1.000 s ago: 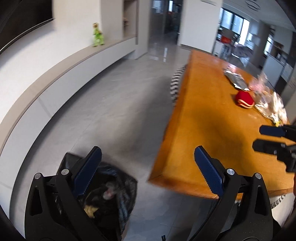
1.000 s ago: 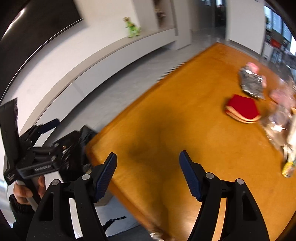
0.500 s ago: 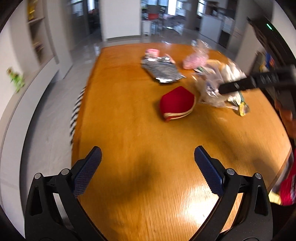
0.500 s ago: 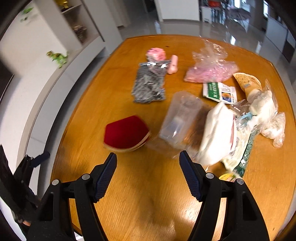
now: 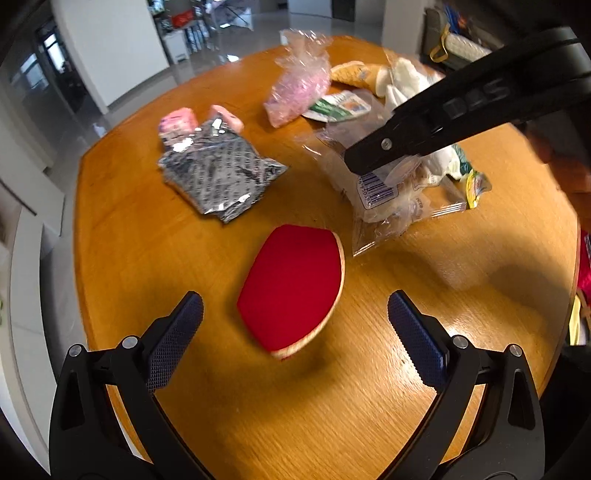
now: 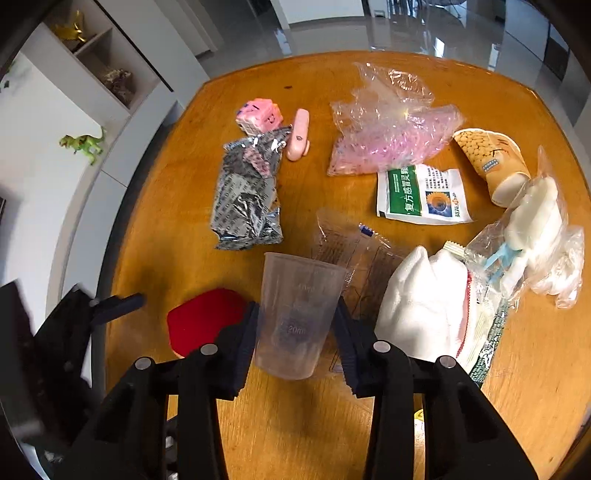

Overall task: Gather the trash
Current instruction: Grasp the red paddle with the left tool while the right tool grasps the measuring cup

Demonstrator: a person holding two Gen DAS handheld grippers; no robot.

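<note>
The right gripper [image 6: 295,325] has just been closing, its pads apparently pressing a clear plastic cup [image 6: 297,314] on the table [image 6: 177,192]. The left gripper [image 5: 295,317] hangs spread wide above a red pouch [image 5: 291,288].

Glossy grey tiled floor [image 6: 369,29], white wall [image 6: 33,110], recessed shelf [image 6: 96,70], orange wooden table [image 6: 295,424]

We look across an open-plan office or showroom: a large wooden table [image 6: 517,369] stands on a glossy grey tiled floor [image 6: 332,33], beside a curved white wall ledge [image 6: 122,155] bearing a green toy dinosaur [image 6: 83,143], built-in display shelves [image 6: 107,70], and glass partitions [image 5: 48,70] with distant furniture beyond.
</note>
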